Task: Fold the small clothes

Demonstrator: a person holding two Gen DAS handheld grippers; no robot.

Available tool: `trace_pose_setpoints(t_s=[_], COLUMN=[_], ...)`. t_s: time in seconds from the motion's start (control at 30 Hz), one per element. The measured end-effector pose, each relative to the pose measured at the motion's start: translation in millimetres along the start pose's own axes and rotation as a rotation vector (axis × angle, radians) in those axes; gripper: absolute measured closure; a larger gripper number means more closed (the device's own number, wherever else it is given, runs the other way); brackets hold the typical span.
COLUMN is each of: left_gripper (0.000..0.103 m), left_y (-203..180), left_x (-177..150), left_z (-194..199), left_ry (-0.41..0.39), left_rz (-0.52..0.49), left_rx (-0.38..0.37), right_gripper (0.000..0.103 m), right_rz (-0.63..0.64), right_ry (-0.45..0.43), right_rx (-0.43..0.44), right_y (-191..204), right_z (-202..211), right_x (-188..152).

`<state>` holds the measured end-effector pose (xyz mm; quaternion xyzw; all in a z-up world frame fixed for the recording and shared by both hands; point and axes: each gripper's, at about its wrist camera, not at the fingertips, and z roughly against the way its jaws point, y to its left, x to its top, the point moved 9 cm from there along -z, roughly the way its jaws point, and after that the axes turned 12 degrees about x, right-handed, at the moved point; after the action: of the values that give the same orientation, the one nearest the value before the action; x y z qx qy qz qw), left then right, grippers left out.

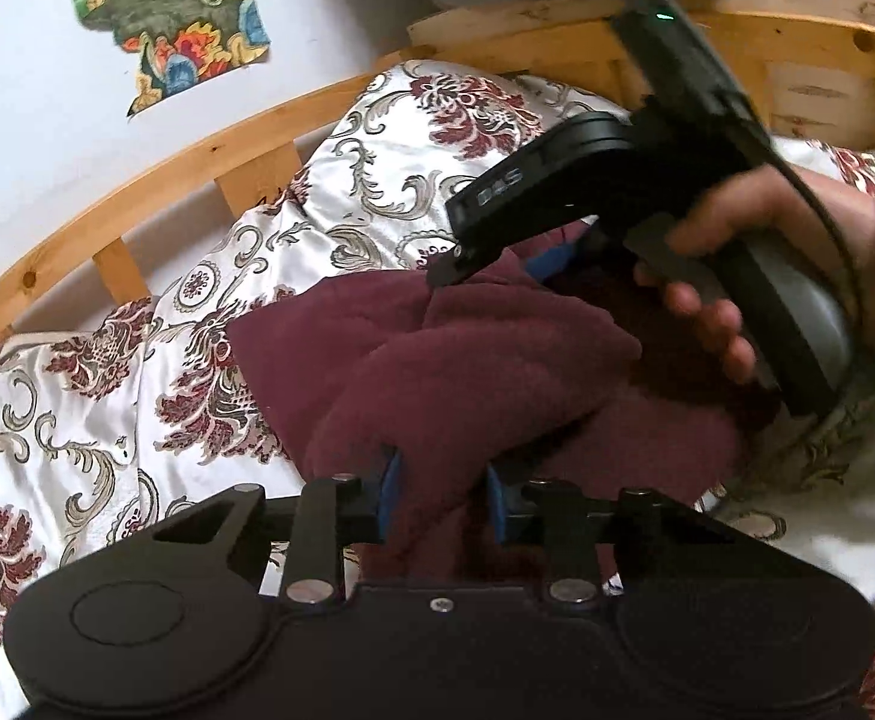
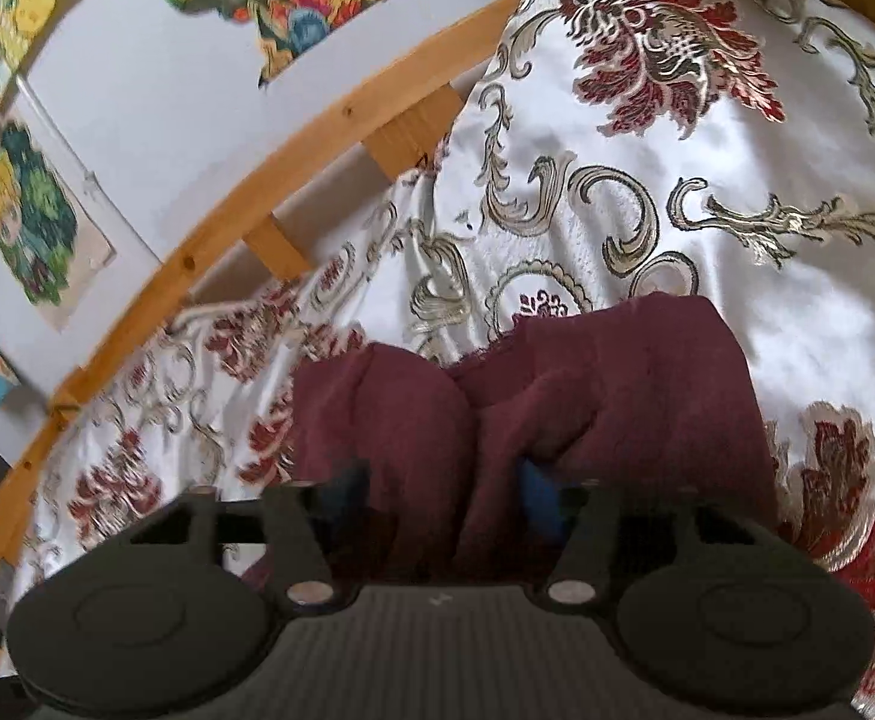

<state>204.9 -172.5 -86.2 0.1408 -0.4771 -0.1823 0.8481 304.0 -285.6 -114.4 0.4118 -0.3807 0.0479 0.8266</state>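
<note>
Operator: Garment (image 1: pixel 467 360), maroon fleece, one item: lying bunched on the patterned bedspread (image 1: pixel 77 420), near the wooden bed rail (image 1: pixel 155 180).
Checker: Tools?
Operator: Left tool (image 1: pixel 443 489), pads pinching a fold of fleece. Right tool (image 2: pixel 446 498), fabric bunched between its pads; I read that as pinched too.
Checker: Progress?
Operator: Early, I judge. No flat, squared fold visible; spreading and folding remain.

Maroon fleece garment (image 1: pixel 467 360) — bunched (soft folds) — lies on the patterned bedspread (image 1: pixel 107 432).
</note>
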Motion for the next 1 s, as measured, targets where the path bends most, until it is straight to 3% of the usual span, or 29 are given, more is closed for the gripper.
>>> trace_pose_setpoints(t_s=[0.03, 0.07, 0.17, 0.47, 0.63, 0.8, 1.0], left_gripper=[0.075, 0.076, 0.08, 0.084, 0.086, 0.085, 0.083], left_y=[-2.5, -4.7, -5.6, -13.6, -32.3, -46.1, -43.0], left_x=[-0.8, -1.5, -0.8, 11.3, 14.6, 8.6, 6.3], left_z=[1.3, 2.7, 5.9, 22.7, 32.6, 36.7, 33.3], left_ry=[-0.005, -0.011, -0.023, -0.077, -0.117, -0.12, -0.086], left_rz=[-0.014, -0.029, -0.033, -0.002, -0.041, -0.071, -0.011], left_rx=[0.002, 0.006, 0.017, -0.053, -0.112, -0.145, -0.188], right_gripper=[0.065, 0.081, 0.088, 0.089, 0.089, 0.089, 0.088], right_rz=[0.007, 0.016, 0.071, 0.267, 0.203, 0.116, 0.144], right_ry=[0.006, 0.009, -0.025, -0.119, -0.074, -0.054, -0.025], right_rx=[-0.005, -0.013, -0.03, -0.11, -0.191, -0.218, -0.248], right_y=[0.5, 0.7, 6.9, 36.0, 12.4, -7.9, -9.6], right_z=[-0.7, -0.6, 7.7, 61.9, 86.3, 95.4, 93.2], right_x=[-1.1, -2.2, -0.7, 17.4, 9.7, 3.1, -2.4])
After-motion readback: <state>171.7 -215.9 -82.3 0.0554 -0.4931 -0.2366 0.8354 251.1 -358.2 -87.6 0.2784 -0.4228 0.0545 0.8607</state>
